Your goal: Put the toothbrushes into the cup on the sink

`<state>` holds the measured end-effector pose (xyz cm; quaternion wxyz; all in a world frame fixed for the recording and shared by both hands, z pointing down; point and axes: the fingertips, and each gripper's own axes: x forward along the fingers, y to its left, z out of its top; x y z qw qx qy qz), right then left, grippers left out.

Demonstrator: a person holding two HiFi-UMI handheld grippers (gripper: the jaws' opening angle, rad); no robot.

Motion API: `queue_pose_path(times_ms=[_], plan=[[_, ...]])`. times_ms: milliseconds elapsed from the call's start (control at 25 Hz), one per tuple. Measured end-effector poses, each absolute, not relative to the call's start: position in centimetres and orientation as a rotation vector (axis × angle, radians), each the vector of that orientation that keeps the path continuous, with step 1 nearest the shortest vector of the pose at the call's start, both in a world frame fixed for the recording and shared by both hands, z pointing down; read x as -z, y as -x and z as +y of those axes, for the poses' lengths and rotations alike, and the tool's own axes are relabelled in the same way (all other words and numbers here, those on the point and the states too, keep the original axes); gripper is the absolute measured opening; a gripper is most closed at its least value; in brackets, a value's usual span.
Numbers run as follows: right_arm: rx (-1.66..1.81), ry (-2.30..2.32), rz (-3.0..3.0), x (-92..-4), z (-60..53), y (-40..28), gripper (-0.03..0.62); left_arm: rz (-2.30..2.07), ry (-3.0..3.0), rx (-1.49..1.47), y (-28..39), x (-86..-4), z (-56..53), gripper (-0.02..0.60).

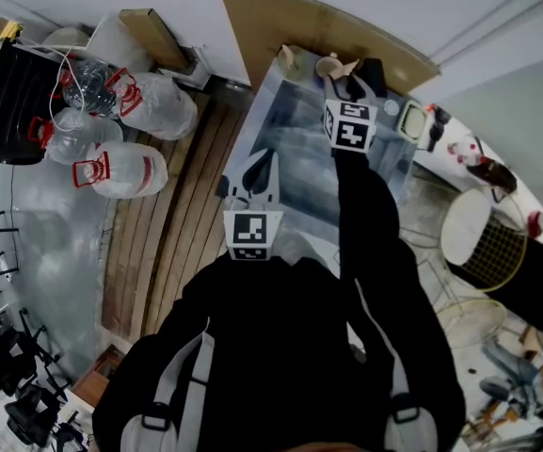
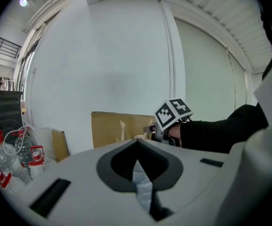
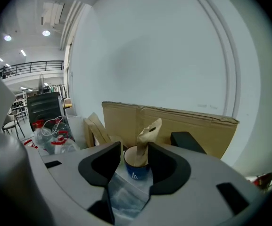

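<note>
Just ahead of the right gripper (image 3: 135, 157), the cup (image 3: 136, 171) peeks through the gap between the claw's tips, and both its sides vanish behind them. The toothbrush (image 3: 147, 135) in it is paper-wrapped, its bristles unseen. In the head view the marker cube (image 1: 349, 125) partly covers the claw's tips. The tan shape (image 1: 290, 61) left of the claw is too small to name.

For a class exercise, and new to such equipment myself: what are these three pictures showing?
No robot: a person holds two hand-held tongs, each carrying a marker cube. One picture looks down from the person's head; the others look along each pair of tongs. The right tongs stand open and empty before a blue cup on the pale counter; a paper-wrapped item stands in it. The left tongs are shut, holding nothing.
</note>
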<state>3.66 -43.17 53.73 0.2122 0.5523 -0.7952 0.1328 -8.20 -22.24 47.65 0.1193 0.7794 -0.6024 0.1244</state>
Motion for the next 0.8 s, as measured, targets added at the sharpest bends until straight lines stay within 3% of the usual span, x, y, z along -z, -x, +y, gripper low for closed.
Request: queue_pose_path(times_ms=[800], plan=[[-0.337,-1.646,-2.4,-46.0,-32.8,-4.3,0.164,-1.702,-2.399,-0.272,9.0,-43.6,-18.5,0.002]])
